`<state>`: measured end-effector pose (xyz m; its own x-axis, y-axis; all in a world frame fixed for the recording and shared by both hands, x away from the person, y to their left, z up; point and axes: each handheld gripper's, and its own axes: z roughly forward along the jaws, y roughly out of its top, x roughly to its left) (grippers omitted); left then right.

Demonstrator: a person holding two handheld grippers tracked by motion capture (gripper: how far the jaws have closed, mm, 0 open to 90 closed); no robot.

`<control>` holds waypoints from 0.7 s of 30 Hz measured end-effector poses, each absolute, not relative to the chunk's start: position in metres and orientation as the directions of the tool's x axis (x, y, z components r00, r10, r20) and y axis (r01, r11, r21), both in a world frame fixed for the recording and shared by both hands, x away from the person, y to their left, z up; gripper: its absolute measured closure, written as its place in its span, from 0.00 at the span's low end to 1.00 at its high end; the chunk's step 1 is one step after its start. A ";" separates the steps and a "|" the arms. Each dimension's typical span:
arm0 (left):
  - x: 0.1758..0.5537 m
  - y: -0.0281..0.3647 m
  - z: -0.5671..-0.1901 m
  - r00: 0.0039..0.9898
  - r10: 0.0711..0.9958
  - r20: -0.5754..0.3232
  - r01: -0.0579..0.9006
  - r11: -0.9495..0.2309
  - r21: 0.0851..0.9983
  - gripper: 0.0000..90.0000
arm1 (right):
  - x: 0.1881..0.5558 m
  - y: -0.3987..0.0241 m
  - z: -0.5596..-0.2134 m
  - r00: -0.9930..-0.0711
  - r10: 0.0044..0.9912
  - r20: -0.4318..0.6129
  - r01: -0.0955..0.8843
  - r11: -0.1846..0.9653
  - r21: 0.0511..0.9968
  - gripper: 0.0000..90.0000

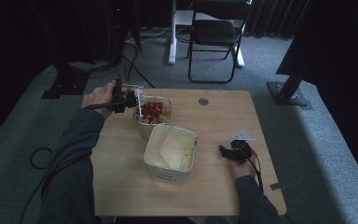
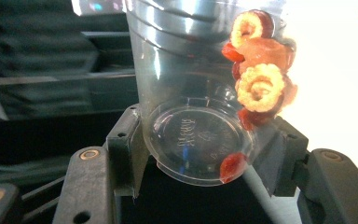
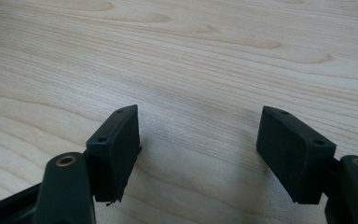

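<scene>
Left gripper (image 2: 200,154) jaws pinch a clear ribbed plastic cup (image 2: 196,93) holding ringed fruit slices (image 2: 261,86); right gripper (image 3: 198,149) jaws spread over the pale wood-grain table (image 3: 191,56).

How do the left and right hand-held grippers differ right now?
The left hand-held gripper is shut on a clear plastic cup with a few dried fruit rings inside; the right hand-held gripper is open and holds nothing. The left is raised by the fruit-filled container; the right sits low over the bare wooden table. Both have black jaws.
</scene>
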<state>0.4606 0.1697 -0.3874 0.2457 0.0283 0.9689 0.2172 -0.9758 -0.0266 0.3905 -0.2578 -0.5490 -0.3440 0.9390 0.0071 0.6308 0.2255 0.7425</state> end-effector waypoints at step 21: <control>0.451 0.182 -0.372 0.594 0.753 0.283 0.272 -0.519 0.811 0.47 | 0.390 -0.258 -0.549 -0.344 0.939 0.008 0.631 0.225 0.742 0.33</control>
